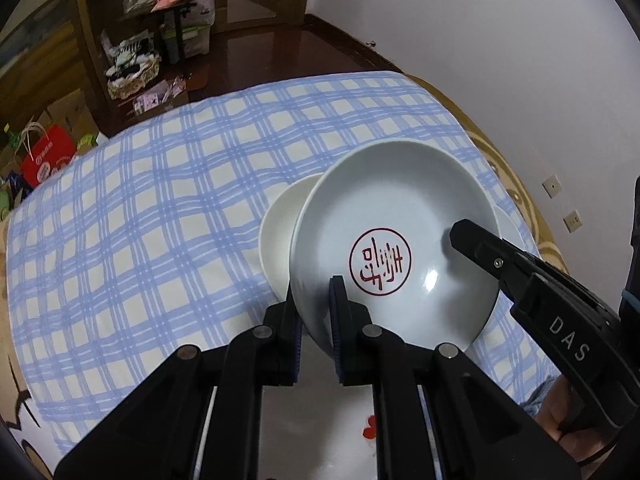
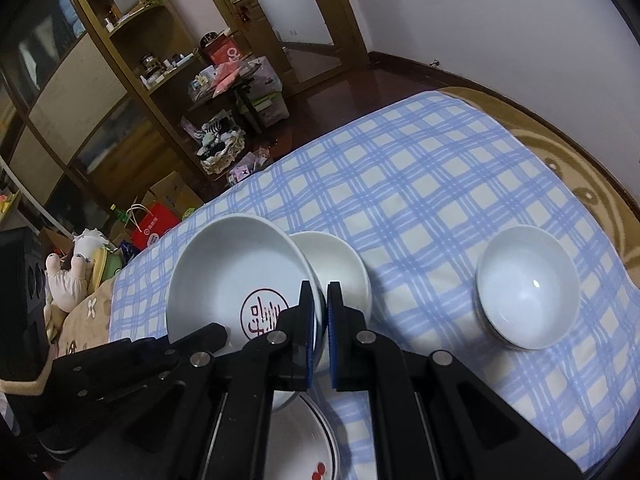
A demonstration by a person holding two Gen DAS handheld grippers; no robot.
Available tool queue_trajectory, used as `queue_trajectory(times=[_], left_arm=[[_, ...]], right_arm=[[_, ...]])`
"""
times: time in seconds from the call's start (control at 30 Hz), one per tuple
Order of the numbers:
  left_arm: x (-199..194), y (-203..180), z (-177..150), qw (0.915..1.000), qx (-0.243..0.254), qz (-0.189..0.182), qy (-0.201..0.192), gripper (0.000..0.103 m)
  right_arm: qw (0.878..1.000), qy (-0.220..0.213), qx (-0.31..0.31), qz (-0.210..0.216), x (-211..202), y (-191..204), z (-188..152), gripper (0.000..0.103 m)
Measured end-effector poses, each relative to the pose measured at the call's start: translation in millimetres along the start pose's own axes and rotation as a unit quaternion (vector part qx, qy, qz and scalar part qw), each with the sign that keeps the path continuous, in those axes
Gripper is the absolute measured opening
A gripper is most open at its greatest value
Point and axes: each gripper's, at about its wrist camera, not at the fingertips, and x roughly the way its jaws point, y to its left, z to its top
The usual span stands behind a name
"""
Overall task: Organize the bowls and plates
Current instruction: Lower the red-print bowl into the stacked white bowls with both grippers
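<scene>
Plates and bowls lie on a blue checked cloth (image 2: 440, 184) that covers the table in front of both grippers. Biggest of them is the deep plate with a red round mark (image 1: 394, 248), and it is lifted and tilted: the left gripper (image 1: 316, 320) is clamped on its near rim, one finger under the plate and one inside it. From the other side the right gripper (image 2: 320, 320) has its two blue pads close together over the opposite rim of the same plate, with only a thin gap between them, so it seems to pinch the rim too, though I cannot see the contact surely. Just behind the lifted plate, partly hidden by it, a plain white plate (image 2: 340, 268) rests on the cloth. Directly below the grippers there is another flat plate with small red marks (image 2: 312, 440); only a part of it shows. To the right of the right gripper, well apart from the other dishes, a small white bowl (image 2: 528, 284) stands upright on the cloth.
</scene>
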Motion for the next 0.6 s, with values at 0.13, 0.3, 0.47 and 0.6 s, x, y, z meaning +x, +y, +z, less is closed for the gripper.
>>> queue_trajectory(times=[0.13, 0.3, 0.47, 0.6], left_arm=[[12.8, 9.0, 1.9, 0.9999, -0.009, 0.0, 0.008, 0.013], [32.7, 17.0, 1.4, 0.9995, -0.021, -0.003, 0.022, 0.014], [44.9, 17.0, 1.2, 0.9994, -0.02, 0.0, 0.03, 0.014], [52.9, 16.3, 2.8, 0.9992, -0.019, -0.005, 0.035, 0.014]], right_arm=[[1.0, 0.004, -0.003, -0.005, 14.1, 1.9, -1.2, 0.007], [1.0, 0.015, 0.002, -0.009, 31.1, -1.6, -4.0, 0.007], [1.0, 0.023, 0.001, -0.016, 44.2, -6.7, -6.6, 0.007], [1.0, 0.021, 0.002, -0.021, 48.5, -10.3, -6.8, 0.007]])
